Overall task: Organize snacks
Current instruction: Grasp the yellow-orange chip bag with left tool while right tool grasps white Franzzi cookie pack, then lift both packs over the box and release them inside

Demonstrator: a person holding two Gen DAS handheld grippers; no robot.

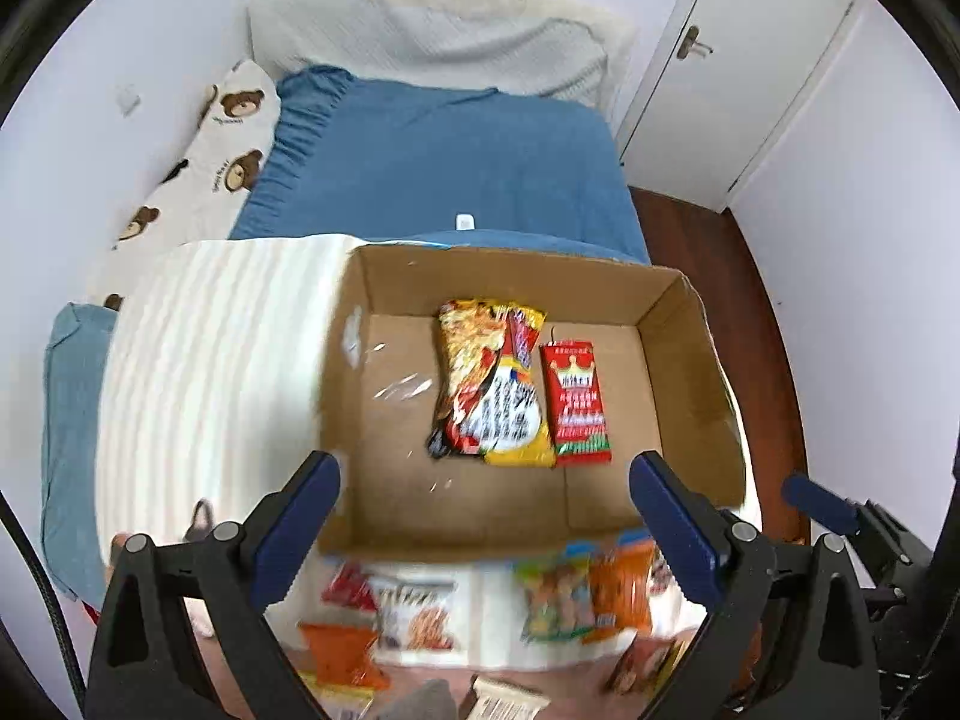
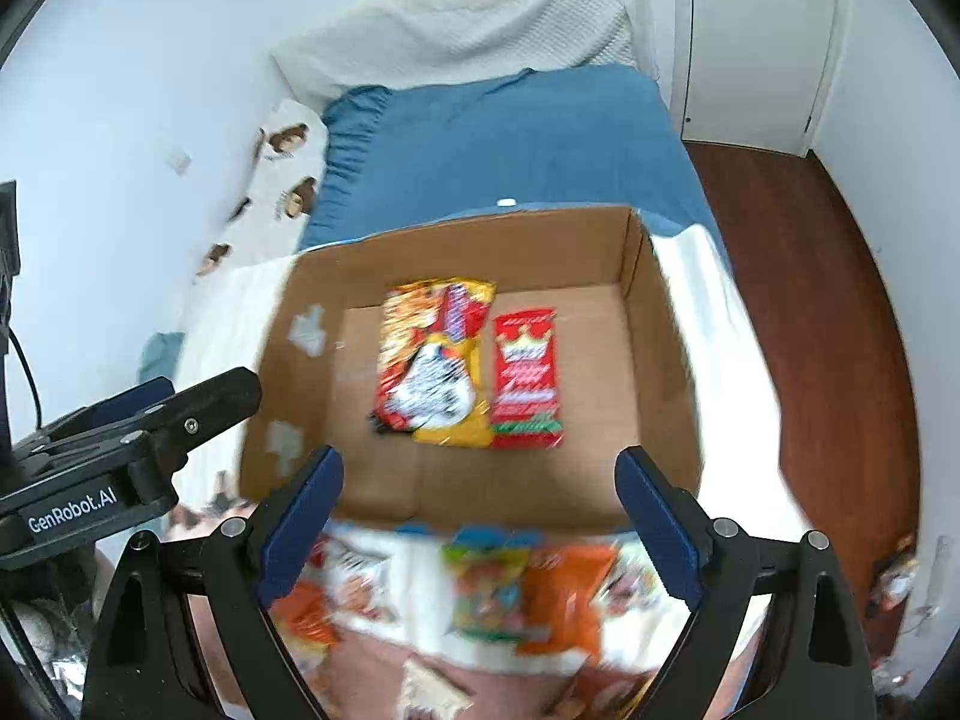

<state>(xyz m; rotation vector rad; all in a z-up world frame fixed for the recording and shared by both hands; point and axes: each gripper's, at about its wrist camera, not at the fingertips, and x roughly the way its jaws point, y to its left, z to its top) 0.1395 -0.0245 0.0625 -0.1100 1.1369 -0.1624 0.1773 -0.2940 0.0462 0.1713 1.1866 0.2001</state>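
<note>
Both tongs, left [image 1: 485,495] and right [image 2: 480,486], hang apart and empty; careless reaching may tip the brown cardboard box [image 1: 690,360] off the bed [image 1: 450,162].

matt cardboard box [image 1: 600,276], glossy packets [image 1: 492,384]

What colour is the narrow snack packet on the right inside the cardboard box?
Red with a gold crown and a green band near the bottom, the narrow packet in the cardboard box shows best in the left wrist view.
</note>
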